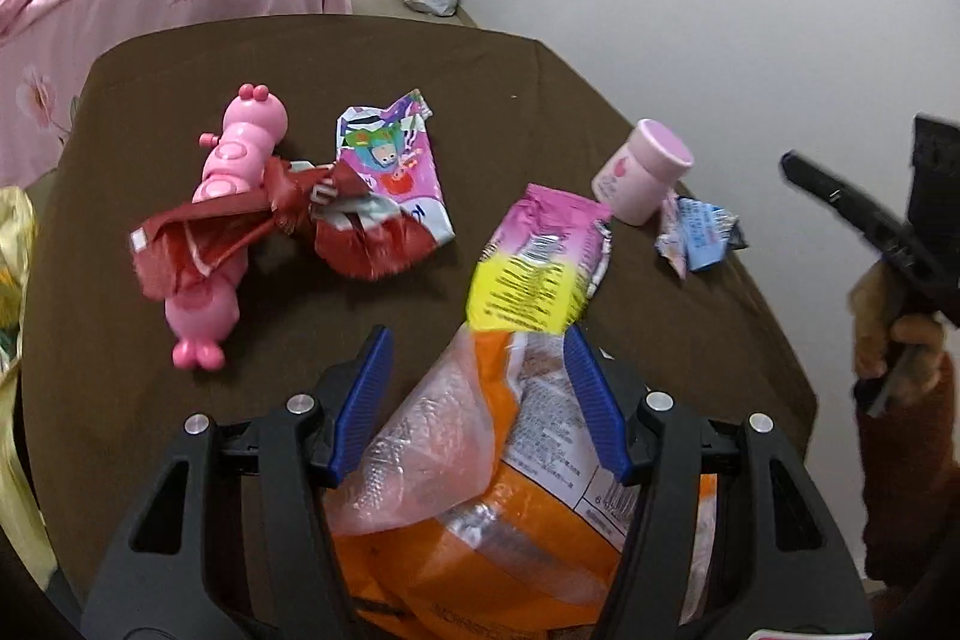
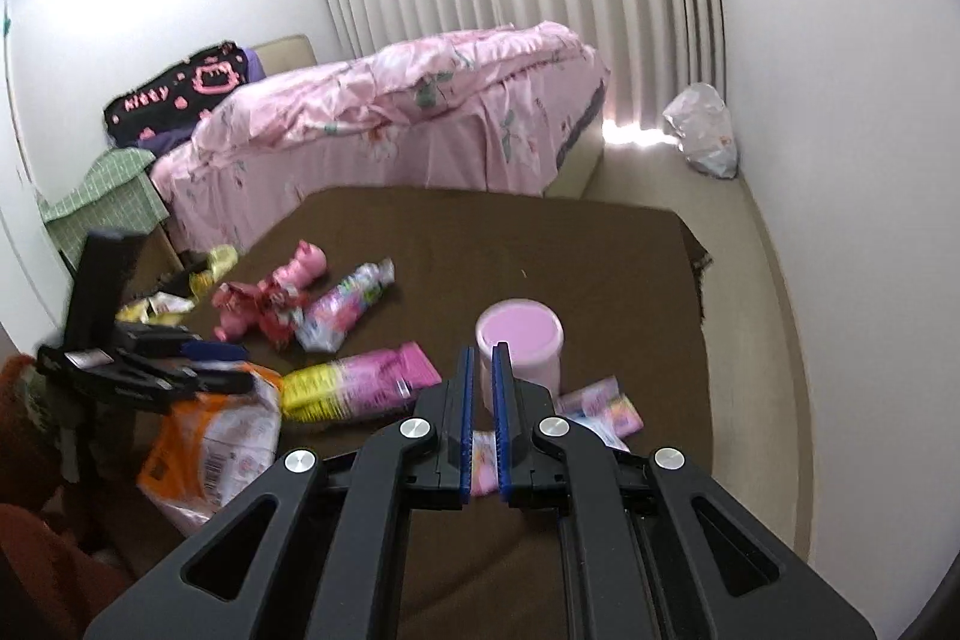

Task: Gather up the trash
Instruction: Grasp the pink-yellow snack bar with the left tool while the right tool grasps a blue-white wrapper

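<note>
My left gripper (image 1: 480,394) has an orange and clear plastic bag (image 1: 480,508) between its blue pads, and both pads touch it. A pink and yellow wrapper (image 1: 534,268) lies at the bag's mouth. In the right wrist view the same bag (image 2: 210,448) hangs from the left gripper (image 2: 222,367) at the table's near left. My right gripper (image 2: 480,400) is shut with nothing in it, above the table and just short of a pink bottle (image 2: 522,340). A small pink and blue wrapper (image 2: 600,409) lies beside the bottle. A red wrapper (image 1: 240,232) and a cartoon-print wrapper (image 1: 396,160) lie farther left.
A pink toy (image 1: 231,160) lies partly under the red wrapper on the brown-covered table (image 1: 420,58). Yellow wrappers (image 2: 162,307) sit at the table's left edge. A bed with a pink quilt (image 2: 390,118) stands behind. On the floor by the curtain lies a white plastic bag (image 2: 702,130).
</note>
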`<state>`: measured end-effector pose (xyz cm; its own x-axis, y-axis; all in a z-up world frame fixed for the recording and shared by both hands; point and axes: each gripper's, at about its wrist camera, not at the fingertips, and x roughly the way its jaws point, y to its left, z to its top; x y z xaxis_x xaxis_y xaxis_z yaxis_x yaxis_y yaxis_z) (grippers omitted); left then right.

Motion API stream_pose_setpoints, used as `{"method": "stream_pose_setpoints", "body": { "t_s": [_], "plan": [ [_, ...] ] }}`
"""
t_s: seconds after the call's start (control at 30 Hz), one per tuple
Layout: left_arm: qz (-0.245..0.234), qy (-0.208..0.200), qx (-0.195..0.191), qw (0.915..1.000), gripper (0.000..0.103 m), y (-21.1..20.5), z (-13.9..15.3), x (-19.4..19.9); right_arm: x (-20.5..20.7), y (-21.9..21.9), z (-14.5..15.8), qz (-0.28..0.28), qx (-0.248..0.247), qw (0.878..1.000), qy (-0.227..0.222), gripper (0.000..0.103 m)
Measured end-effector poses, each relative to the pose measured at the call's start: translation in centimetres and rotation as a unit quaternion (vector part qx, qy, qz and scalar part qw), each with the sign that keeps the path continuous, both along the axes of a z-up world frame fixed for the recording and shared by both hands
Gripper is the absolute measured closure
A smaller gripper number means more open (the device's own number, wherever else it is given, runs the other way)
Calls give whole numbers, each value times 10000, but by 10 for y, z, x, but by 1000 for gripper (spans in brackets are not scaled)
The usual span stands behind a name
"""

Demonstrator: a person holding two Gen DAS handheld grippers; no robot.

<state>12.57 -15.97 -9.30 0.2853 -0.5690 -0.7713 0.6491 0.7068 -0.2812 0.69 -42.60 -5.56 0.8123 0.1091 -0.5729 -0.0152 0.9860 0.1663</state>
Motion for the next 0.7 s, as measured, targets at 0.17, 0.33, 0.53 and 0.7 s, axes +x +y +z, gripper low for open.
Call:
{"method": "stream_pose_setpoints", "body": {
  "t_s": [0.17, 0.33, 0.53, 0.7],
  "plan": [
    [269, -180, -402, 9987, 47, 19, 19, -1, -11, -12, -20, -188, 101, 9995, 220, 44],
    [243, -421, -302, 9984, 47, 11, 27, 1, -2, -27, -48, -259, 111, 9978, 602, 44],
    [39, -590, 61, 9982, 47, -15, 21, -4, 25, -44, -77, -311, 621, 9935, 907, 49],
    [-127, -815, 268, 9962, 47, -29, 24, -14, 22, -30, -71, -300, 423, 9960, 727, 77]
  ]
}}
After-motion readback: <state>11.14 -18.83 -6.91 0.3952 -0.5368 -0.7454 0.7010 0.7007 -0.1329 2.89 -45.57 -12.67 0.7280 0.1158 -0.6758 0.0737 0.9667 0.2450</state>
